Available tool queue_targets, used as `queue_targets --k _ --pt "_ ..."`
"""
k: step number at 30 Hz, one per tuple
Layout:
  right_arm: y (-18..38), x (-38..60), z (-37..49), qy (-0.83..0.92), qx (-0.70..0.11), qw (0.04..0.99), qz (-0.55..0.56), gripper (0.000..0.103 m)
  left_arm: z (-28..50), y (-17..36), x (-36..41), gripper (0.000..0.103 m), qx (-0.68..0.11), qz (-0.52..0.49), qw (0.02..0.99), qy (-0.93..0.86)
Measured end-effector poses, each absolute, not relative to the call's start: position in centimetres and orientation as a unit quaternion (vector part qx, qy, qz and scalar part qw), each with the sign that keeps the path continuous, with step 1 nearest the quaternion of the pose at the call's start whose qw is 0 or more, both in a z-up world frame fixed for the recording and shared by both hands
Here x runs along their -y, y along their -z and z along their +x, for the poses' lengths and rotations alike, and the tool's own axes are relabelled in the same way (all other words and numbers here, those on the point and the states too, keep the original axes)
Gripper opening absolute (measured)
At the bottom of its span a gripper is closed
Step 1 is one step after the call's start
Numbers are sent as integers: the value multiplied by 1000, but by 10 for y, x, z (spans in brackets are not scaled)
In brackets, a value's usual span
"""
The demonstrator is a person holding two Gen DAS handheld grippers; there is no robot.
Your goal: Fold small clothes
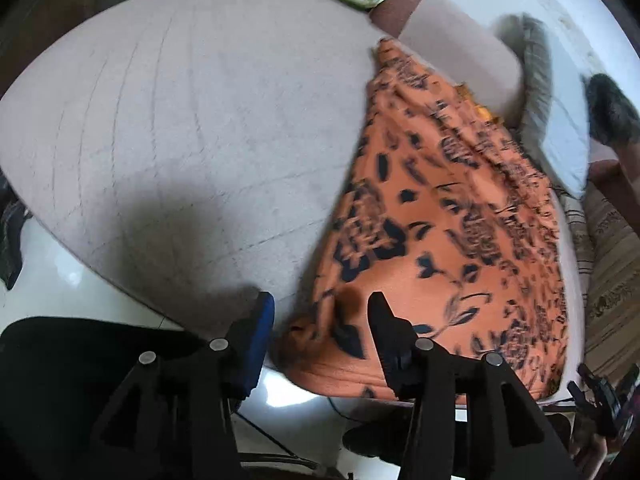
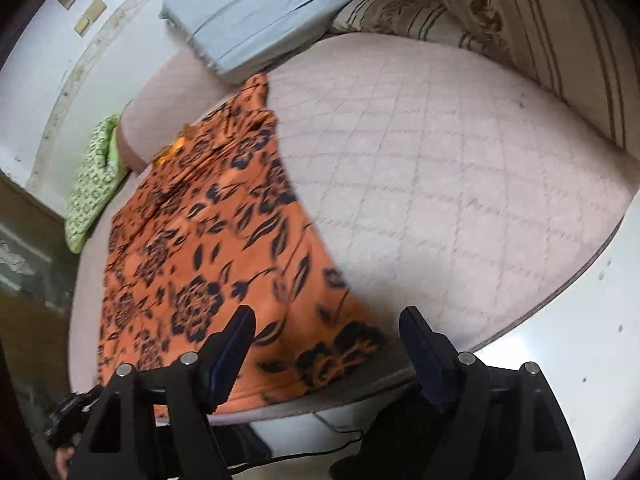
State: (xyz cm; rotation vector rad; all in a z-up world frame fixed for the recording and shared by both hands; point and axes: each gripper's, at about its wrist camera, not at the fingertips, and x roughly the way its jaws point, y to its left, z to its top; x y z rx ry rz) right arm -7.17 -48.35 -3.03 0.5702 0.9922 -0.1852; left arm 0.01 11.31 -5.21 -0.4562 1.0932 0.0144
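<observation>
Garment: orange cloth (image 1: 448,216) with black floral and leaf print, soft knit look, roughly trapezoid as laid; flat on the cushion, near hem overhanging the front edge.
Garment, other view: same orange cloth (image 2: 208,248), on the left half of the cushion, far end close to the grey pillow.
Surface: pale pink quilted cushion (image 1: 192,120), diamond stitching, rounded front edge; matte, slightly pilled.
Left claw: left gripper (image 1: 320,312), black plastic with one blue pad; released, fingers spread, astride the near left corner of the cloth, nothing clamped.
Right claw: right gripper (image 2: 326,328), black fingers, blue pad on one; released, fingers wide, over the near right corner of the cloth, no grasp.
Pillow: grey-blue pillow (image 2: 252,16), smooth cotton, rectangular, at the back of the cushion.
Green item: green-and-white patterned pad (image 2: 94,176), quilted, at the far left edge.
Striped textile: beige fabric (image 2: 520,20) with brown stripes and floral bands, behind the cushion.
Floor: glossy white floor (image 2: 580,360), speckled.
Writing: none legible.
Left view only: dark furry object (image 1: 612,112), blurred.
Right view only: full diamond quilting of the bare right half.
</observation>
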Motion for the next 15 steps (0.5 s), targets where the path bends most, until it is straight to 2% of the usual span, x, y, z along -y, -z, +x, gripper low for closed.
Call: queue_targets --k 2,3,4,5,6,7,8,10,13,15 --pt "35 481 -64 80 -482 836 249 78 2 51 -105 70 -509 -180 841 -10" --pt "41 476 -57 66 -502 829 238 73 5 56 -101 70 -516 -159 842 -20" --pt "47 468 -52 47 -521 820 230 49 8 64 -97 70 -532 -138 835 -30" --pt "51 459 -48 41 -539 815 210 34 10 75 -96 65 -558 -124 820 -34" --pt "52 452 -47 35 -545 815 193 27 7 71 -96 57 -547 -123 827 -35" --pt "52 451 -46 28 -548 812 199 18 5 67 -96 24 -540 -123 832 -31" --pt "53 454 -47 21 -546 808 222 13 5 63 -95 6 -541 -135 830 -1" --pt "46 464 -53 4 -522 805 283 11 3 54 -97 5 -531 -142 835 -8" --pt "30 470 -65 2 -488 814 317 11 3 47 -99 5 -516 -142 845 -8" --pt "45 480 -63 24 -505 799 326 15 8 67 -109 11 -545 -181 819 -7"
